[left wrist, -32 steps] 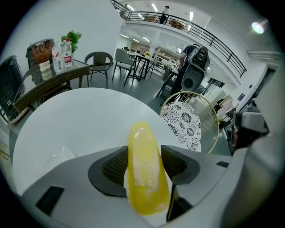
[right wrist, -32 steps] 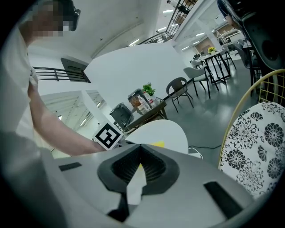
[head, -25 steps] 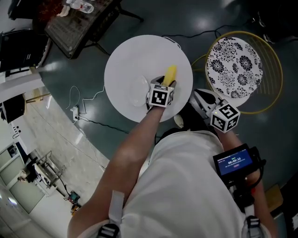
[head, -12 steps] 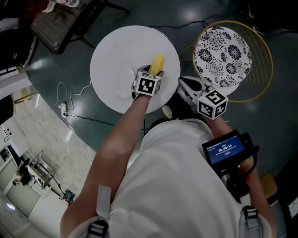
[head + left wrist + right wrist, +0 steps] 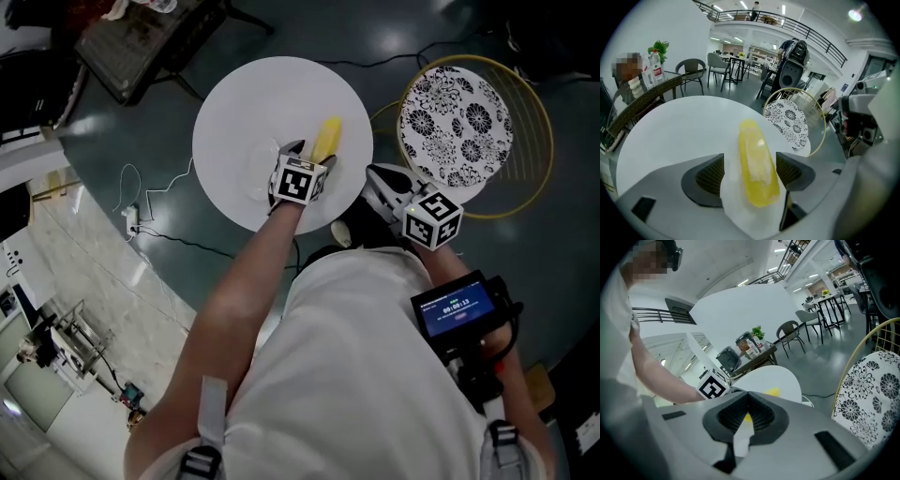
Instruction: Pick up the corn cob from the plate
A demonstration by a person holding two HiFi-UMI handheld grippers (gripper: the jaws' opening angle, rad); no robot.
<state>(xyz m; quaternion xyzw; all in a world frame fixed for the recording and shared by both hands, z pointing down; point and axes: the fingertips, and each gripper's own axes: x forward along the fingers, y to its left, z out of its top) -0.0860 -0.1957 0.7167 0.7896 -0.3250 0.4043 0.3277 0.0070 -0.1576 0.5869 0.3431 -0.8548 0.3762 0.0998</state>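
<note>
a round white table [image 5: 234, 112] lies under the left claw [image 5: 309, 161]. right of the claw stands a gold wire chair [image 5: 542, 178] with a flowered cushion [image 5: 455, 127]. left of it, a white cable [image 5: 150, 202] trails over the grey floor [image 5: 122, 159].

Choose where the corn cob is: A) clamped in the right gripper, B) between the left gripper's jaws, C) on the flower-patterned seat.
B: the corn cob lies on the table between the jaws of the left gripper, which have just been opening and stand clear of it.
</note>
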